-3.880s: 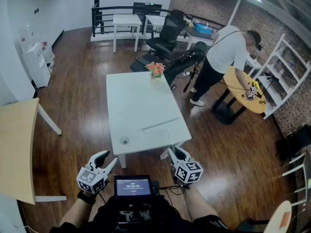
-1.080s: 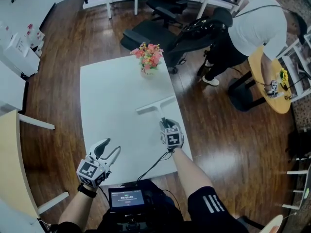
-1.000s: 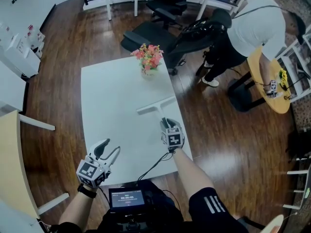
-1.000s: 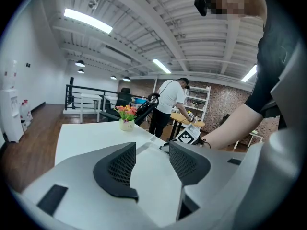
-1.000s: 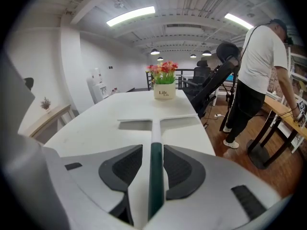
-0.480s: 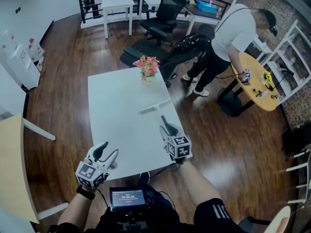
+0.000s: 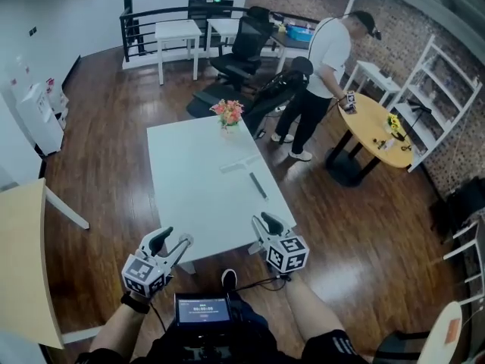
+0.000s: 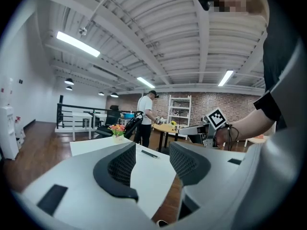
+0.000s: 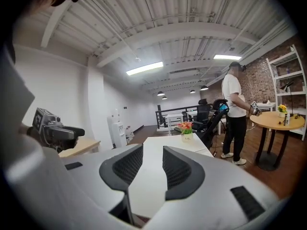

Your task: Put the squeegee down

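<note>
The squeegee (image 7: 248, 172) lies flat on the white table (image 7: 189, 188) near its right edge, white blade far, dark handle (image 7: 258, 186) pointing toward me. In the left gripper view its handle (image 8: 149, 154) shows as a dark bar on the tabletop. My right gripper (image 7: 265, 222) hangs open and empty just off the table's near right corner, well short of the handle. My left gripper (image 7: 174, 241) is open and empty at the near left corner. Both sets of jaws stand apart with nothing between them in the gripper views (image 8: 151, 163) (image 9: 152, 158).
A small pot of flowers (image 7: 228, 113) stands at the table's far end. A person in a white shirt (image 7: 330, 48) stands by a round yellow table (image 7: 375, 131) at the right. Office chairs (image 7: 246, 40) and white desks sit at the back; a wooden tabletop (image 7: 19, 256) is at my left.
My right gripper has let go of the squeegee handle and drawn back off the table's near edge. The squeegee now lies alone on the table. The view has backed away.
</note>
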The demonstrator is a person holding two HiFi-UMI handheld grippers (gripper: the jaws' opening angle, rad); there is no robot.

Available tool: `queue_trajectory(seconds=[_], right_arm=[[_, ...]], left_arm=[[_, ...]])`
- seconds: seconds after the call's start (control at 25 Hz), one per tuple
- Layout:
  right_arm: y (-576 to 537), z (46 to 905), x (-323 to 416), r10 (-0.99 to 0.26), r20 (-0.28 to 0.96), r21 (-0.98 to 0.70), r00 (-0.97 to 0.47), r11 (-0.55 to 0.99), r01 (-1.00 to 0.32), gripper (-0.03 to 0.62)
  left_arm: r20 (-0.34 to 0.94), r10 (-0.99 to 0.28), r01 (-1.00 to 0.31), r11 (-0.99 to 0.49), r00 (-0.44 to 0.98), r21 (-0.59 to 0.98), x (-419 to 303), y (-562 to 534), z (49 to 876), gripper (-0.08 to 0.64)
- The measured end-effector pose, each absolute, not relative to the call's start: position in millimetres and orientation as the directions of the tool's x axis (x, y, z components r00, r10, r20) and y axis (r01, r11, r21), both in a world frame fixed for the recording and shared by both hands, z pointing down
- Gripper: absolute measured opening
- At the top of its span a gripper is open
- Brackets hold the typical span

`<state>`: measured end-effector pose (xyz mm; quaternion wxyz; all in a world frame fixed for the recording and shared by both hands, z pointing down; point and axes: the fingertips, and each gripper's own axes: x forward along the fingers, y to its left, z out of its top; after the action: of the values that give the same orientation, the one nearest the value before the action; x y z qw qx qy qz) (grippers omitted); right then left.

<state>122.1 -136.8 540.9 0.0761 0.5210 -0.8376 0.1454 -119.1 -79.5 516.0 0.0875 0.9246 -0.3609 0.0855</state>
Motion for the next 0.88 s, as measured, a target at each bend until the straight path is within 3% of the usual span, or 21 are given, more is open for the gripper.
queue_trajectory(seconds=[0.32,0.88], right_arm=[[-43,526,104,-0.856,0.268,-0.183,-0.441,0.405,-0.896,0.132],[9,515,101,-0.822,0.26,-0.202,-0.506,0.466,-0.861,0.11]], left_arm=[[0.199,-0.627,-0.654,-0.745,0.753,0.127,-118,-23,513,0.218],[0.188,-0.608,-0.633,-0.762,0.771,0.136,-71,14,507,0.218]])
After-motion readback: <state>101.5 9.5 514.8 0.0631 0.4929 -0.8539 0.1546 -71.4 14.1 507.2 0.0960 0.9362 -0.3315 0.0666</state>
